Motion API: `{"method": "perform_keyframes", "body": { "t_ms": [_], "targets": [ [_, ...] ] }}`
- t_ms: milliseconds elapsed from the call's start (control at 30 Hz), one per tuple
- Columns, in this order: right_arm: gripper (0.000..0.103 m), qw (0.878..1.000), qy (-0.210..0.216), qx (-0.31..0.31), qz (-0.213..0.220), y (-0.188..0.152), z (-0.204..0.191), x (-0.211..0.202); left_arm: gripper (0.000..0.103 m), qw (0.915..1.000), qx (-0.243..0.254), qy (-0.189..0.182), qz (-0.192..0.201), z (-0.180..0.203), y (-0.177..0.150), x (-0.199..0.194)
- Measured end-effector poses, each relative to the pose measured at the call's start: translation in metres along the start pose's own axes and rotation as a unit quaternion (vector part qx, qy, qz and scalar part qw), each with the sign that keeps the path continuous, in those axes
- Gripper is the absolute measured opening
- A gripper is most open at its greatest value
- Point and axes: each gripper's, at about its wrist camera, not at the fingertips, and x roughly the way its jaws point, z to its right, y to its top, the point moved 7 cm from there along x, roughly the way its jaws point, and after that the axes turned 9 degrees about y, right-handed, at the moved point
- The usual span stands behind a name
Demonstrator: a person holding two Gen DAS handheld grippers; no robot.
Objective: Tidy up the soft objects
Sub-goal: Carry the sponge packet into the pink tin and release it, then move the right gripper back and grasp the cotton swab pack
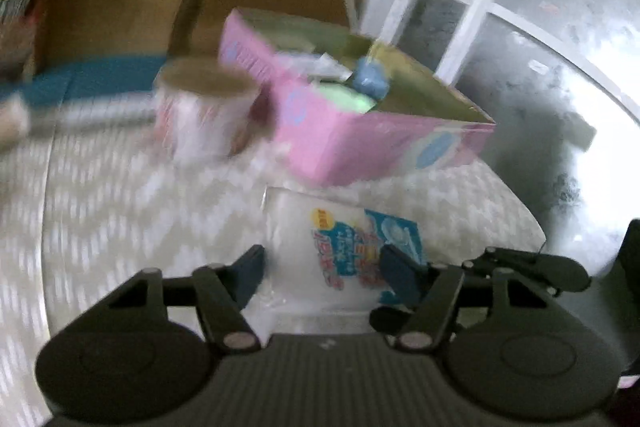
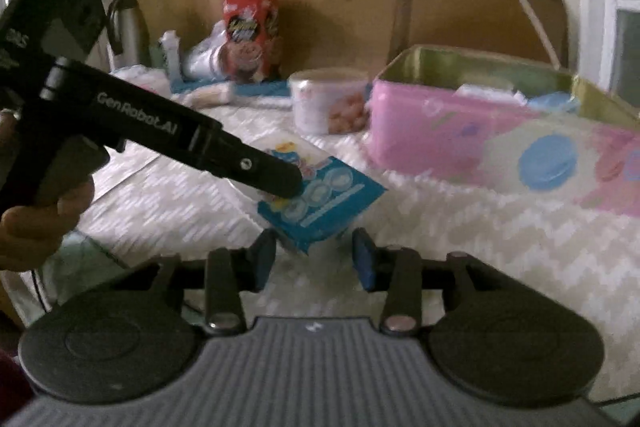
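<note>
A clear plastic packet with a blue printed label point(image 1: 340, 255) lies on the white patterned table cover point(image 1: 120, 211). My left gripper point(image 1: 322, 267) is open, its fingers on either side of the packet's near end. In the right wrist view the same packet point(image 2: 320, 195) lies ahead of my open, empty right gripper point(image 2: 314, 257), and the left gripper's body point(image 2: 256, 167) reaches over the packet from the left. A pink open box point(image 1: 360, 131) holding green, blue and white soft items stands behind the packet; it also shows in the right wrist view point(image 2: 460, 143).
A white round tub point(image 1: 204, 107) stands left of the pink box; it also shows in the right wrist view point(image 2: 328, 99). A red snack box point(image 2: 250, 35), a bottle and wrapped items sit at the back. Cardboard sheets point(image 2: 480, 11) lean on the wall. A window is at right.
</note>
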Motion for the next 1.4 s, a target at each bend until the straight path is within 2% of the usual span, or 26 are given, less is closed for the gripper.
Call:
{"method": "perform_keyframes", "body": {
  "t_ms": [67,167,233,333,400,467,533,600,700,733,833,933,1100,1167,1267,1400],
  "targets": [
    [0.044,1.000,-0.013,-0.005,0.018,0.005,0.005,-0.010,0.063,0.9996,0.018,-0.006,0.023,0.014,0.019,-0.006],
    [0.044,0.997,-0.036,-0.007,0.070,0.020,0.018,-0.034,0.066,0.9978,0.031,-0.028,0.051,0.036,0.052,-0.006],
    [0.044,0.992,-0.062,-0.018,0.104,0.035,0.030,-0.049,0.066,0.9965,0.046,-0.035,0.061,0.053,0.073,0.003],
    [0.044,0.986,-0.106,-0.022,0.131,0.052,0.057,-0.060,0.066,0.9949,0.064,-0.036,0.070,0.081,0.100,0.030],
    [0.044,0.982,-0.129,-0.011,0.139,0.062,0.081,-0.062,0.067,0.9946,0.065,-0.033,0.073,0.097,0.116,0.050],
    [0.044,0.978,-0.153,0.000,0.143,0.068,0.104,-0.062,0.075,0.9941,0.071,-0.025,0.078,0.113,0.130,0.071],
    [0.047,0.973,-0.178,0.006,0.146,0.074,0.129,-0.059,0.093,0.9947,0.072,-0.004,0.073,0.120,0.138,0.093],
    [0.061,0.967,-0.213,0.006,0.141,0.080,0.155,-0.048,0.094,0.9958,0.068,0.022,0.058,0.123,0.139,0.110],
    [0.061,0.949,-0.294,0.008,0.115,0.077,0.190,-0.035,0.094,0.9975,0.053,0.017,0.044,0.120,0.130,0.112],
    [0.062,0.946,-0.303,0.017,0.111,0.075,0.197,-0.034,0.094,0.9973,0.054,0.009,0.049,0.118,0.126,0.106],
    [0.064,0.949,-0.278,0.046,0.143,0.066,0.196,-0.047,0.094,0.9951,0.070,0.010,0.069,0.114,0.115,0.085],
    [0.064,0.945,-0.285,0.047,0.156,0.056,0.182,-0.057,0.094,0.9933,0.084,0.011,0.079,0.112,0.102,0.065],
    [0.064,0.939,-0.267,0.086,0.199,0.050,0.165,-0.069,0.094,0.9913,0.093,0.029,0.088,0.098,0.078,0.034],
    [0.064,0.936,-0.260,0.105,0.215,0.044,0.152,-0.076,0.094,0.9922,0.082,0.038,0.086,0.081,0.066,0.023],
    [0.064,0.937,-0.242,0.122,0.222,0.040,0.136,-0.077,0.094,0.9935,0.052,0.062,0.080,0.043,0.046,0.006],
    [0.063,0.952,-0.203,0.110,0.203,0.038,0.105,-0.058,0.092,0.9897,0.008,0.120,0.077,-0.024,0.017,-0.019]
  ]
}}
